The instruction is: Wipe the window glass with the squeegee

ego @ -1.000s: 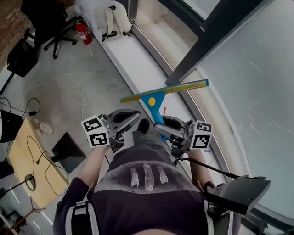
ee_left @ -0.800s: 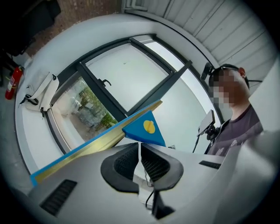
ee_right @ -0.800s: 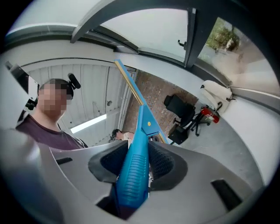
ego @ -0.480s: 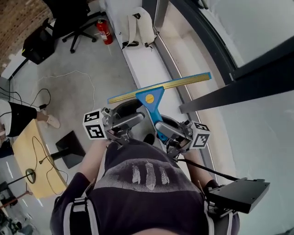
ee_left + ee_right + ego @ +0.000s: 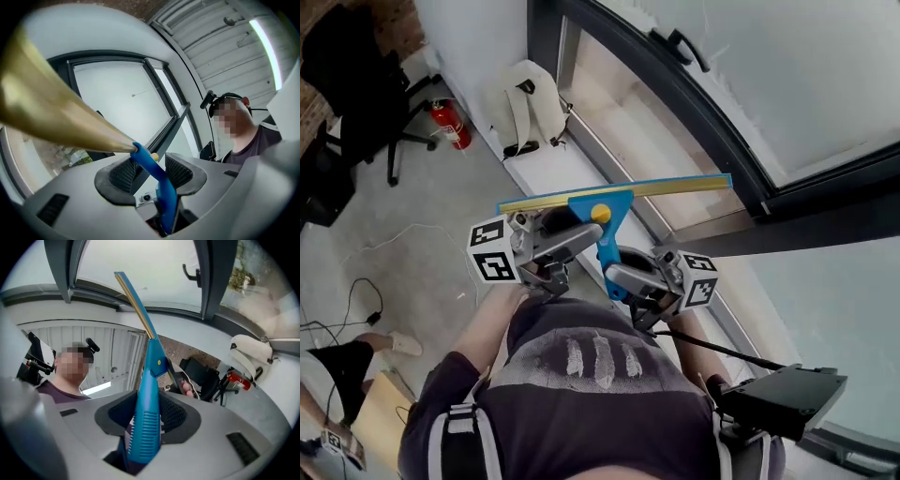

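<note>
The squeegee [image 5: 612, 200] is clamped by the right gripper [image 5: 623, 277] fingers; the left gripper [image 5: 567, 242] fingers, just closing, are not yet pressed on its neck; held one-sidedly, the blade may be twisted off the window glass [image 5: 787, 84].

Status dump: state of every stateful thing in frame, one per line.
squeegee: held up, blade roughly level
right tool: shut on squeegee handle
left tool: open, jaws have just been closing slightly; squeegee neck between pads, not pressed
window: looks shut
fire extinguisher: upright
</note>
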`<state>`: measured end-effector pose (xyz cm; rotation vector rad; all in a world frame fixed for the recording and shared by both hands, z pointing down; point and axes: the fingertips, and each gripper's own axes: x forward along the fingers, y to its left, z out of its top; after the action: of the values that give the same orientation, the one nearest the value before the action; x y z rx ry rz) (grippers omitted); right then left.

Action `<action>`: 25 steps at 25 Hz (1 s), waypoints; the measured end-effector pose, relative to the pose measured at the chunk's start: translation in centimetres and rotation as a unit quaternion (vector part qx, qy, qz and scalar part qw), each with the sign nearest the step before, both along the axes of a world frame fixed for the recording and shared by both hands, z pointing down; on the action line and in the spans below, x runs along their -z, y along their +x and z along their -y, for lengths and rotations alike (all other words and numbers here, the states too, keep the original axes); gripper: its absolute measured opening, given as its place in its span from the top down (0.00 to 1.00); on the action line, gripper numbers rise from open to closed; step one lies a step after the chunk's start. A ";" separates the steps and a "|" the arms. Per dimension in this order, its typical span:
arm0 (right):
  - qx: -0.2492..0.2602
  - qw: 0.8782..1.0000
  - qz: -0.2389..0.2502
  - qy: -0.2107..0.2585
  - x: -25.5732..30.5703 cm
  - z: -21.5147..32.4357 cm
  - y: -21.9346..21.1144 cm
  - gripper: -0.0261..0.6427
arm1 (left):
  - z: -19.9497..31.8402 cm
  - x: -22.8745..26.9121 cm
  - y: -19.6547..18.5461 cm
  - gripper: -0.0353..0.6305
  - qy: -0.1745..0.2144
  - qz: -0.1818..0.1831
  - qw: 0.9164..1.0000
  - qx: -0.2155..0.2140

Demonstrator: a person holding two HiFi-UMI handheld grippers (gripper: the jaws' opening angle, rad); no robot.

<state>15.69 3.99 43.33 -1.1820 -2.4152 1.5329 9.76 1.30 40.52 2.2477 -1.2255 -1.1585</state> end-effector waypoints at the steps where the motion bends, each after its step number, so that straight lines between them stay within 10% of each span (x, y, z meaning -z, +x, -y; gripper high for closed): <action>1: -0.015 1.000 -0.002 0.024 0.1 0.2 -1.6 0.75 | 0.6 0.5 -1.2 0.65 0.000 0.008 1.000 -0.019; 8: -0.121 0.970 -0.025 0.210 0.5 1.8 -6.4 0.75 | 3.9 4.5 -4.2 0.71 0.022 0.059 0.996 -0.065; 20: -0.272 0.924 0.068 0.261 9.2 13.7 -4.8 0.76 | 14.9 14.2 -0.8 0.71 0.114 0.131 0.980 -0.100; 25: -0.316 0.909 0.090 0.258 13.5 19.9 -6.2 0.76 | 19.8 17.2 -0.2 0.64 0.138 0.205 0.960 -0.130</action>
<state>9.48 -15.88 29.87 -0.4692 -3.2376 0.7479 9.57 -18.52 23.29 2.8633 -0.8976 -0.8298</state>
